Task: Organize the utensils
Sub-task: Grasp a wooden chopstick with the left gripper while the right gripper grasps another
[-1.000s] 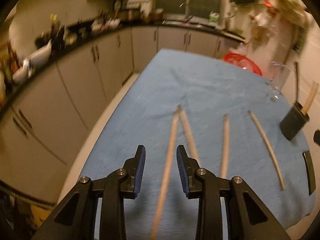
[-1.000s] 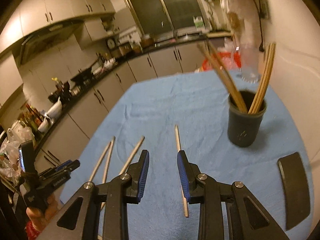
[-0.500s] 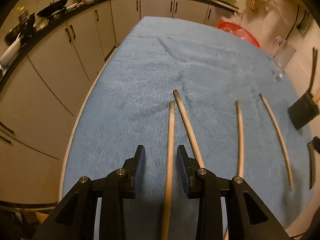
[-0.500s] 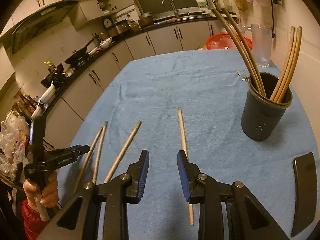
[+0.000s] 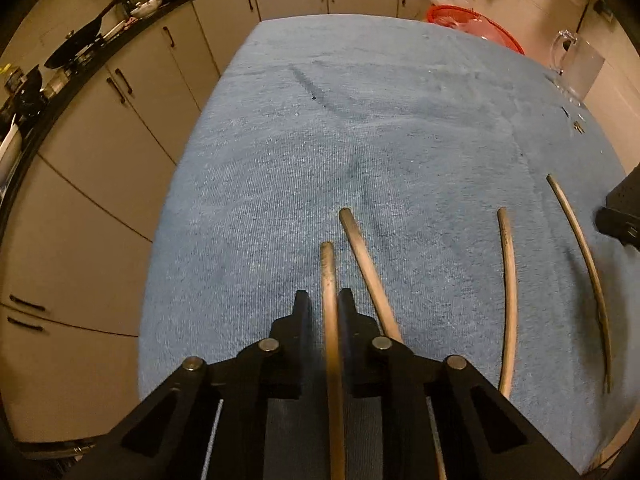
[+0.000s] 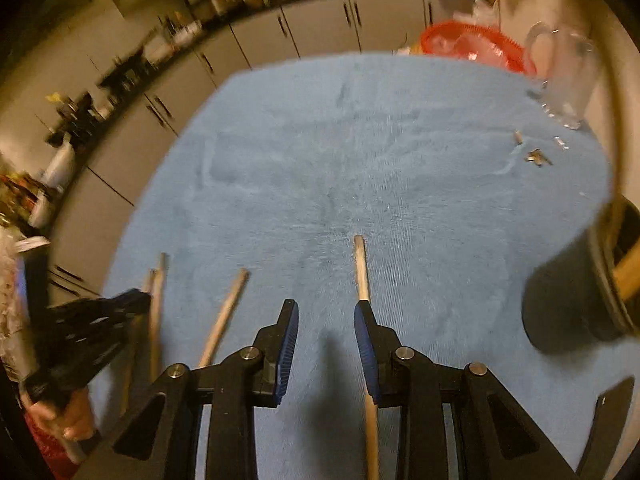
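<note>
The right wrist view is smeared by motion, so the kitchen cabinets (image 6: 256, 36) and the clutter along them are hard to read. The black holder (image 6: 576, 288) is cut off at the right edge of that view, and only a stub of a wooden stick shows in its mouth; in the left wrist view just a dark corner of it (image 5: 624, 208) appears. The near ends of all the chopsticks are hidden under the tools' frames or run out of the picture.

The left tool (image 5: 323, 306) has its jaws drawn nearly together on the leftmost chopstick (image 5: 329, 280), which runs straight between the fingers with its far tip poking out ahead over the blue towel (image 5: 360, 140) covering the table. A second chopstick (image 5: 368, 268) lies just right of it, angled away, passing under the right finger. A third chopstick (image 5: 509, 300) and a fourth chopstick (image 5: 580, 256) lie farther right, apart from each other, on the towel.

The right tool (image 6: 326, 320) stands wide open with nothing between its blue pads (image 6: 289, 344). The fourth chopstick (image 6: 362, 268) lies beside its right finger, partly hidden beneath it, not inside the gap. The left tool (image 6: 92, 328) shows blurred at the far left. A clear jug (image 6: 568, 76) and a red basket (image 6: 472, 46) sit at the table's far end.
</note>
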